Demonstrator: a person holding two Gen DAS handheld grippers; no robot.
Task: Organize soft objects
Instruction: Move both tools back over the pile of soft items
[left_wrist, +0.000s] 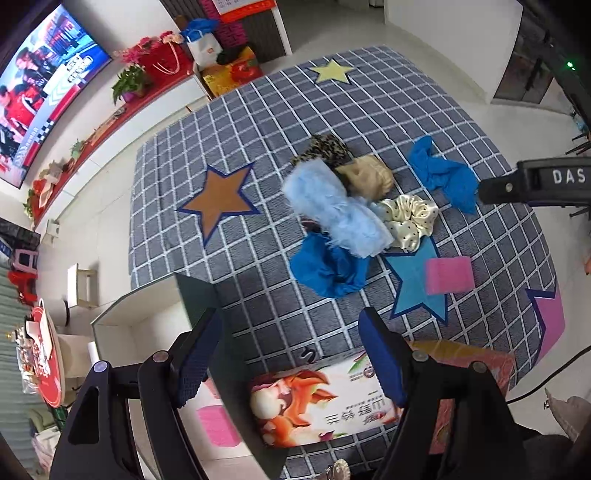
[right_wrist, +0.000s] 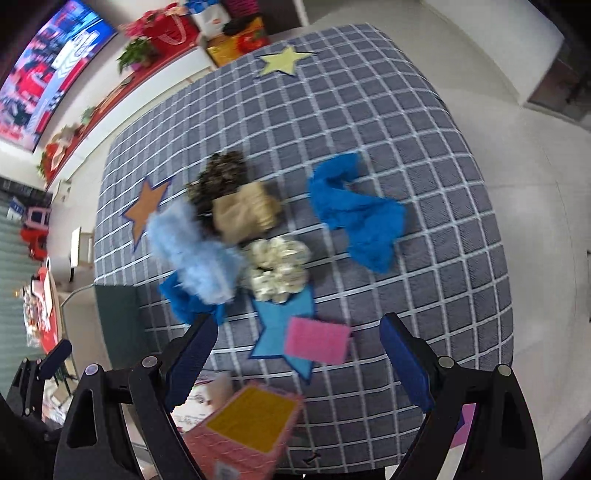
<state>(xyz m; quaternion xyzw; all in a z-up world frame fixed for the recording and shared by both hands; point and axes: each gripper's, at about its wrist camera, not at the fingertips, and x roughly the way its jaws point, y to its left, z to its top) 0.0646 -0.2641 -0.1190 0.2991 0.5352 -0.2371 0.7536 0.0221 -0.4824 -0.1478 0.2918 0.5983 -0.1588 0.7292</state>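
Soft objects lie piled on a grey checked mat (left_wrist: 258, 122): a fluffy light-blue piece (left_wrist: 332, 210), a leopard-print piece (left_wrist: 325, 149), a beige piece (left_wrist: 367, 175), a cream dotted scrunchie (left_wrist: 410, 219), a blue cloth (left_wrist: 328, 269) near me and another blue cloth (left_wrist: 443, 177) to the right. A pink sponge (left_wrist: 448, 275) lies on a blue star. My left gripper (left_wrist: 291, 354) is open and empty above an open box (left_wrist: 317, 402). My right gripper (right_wrist: 299, 362) is open and empty, above the pink sponge (right_wrist: 317, 339). The right gripper's body shows in the left wrist view (left_wrist: 535, 181).
A pink box with a yellow top (right_wrist: 247, 424) sits at the mat's near edge. The open box has a dark flap (left_wrist: 207, 295). A TV (left_wrist: 40, 85), flowers and gift bags (left_wrist: 162, 59) line the far wall. White floor surrounds the mat.
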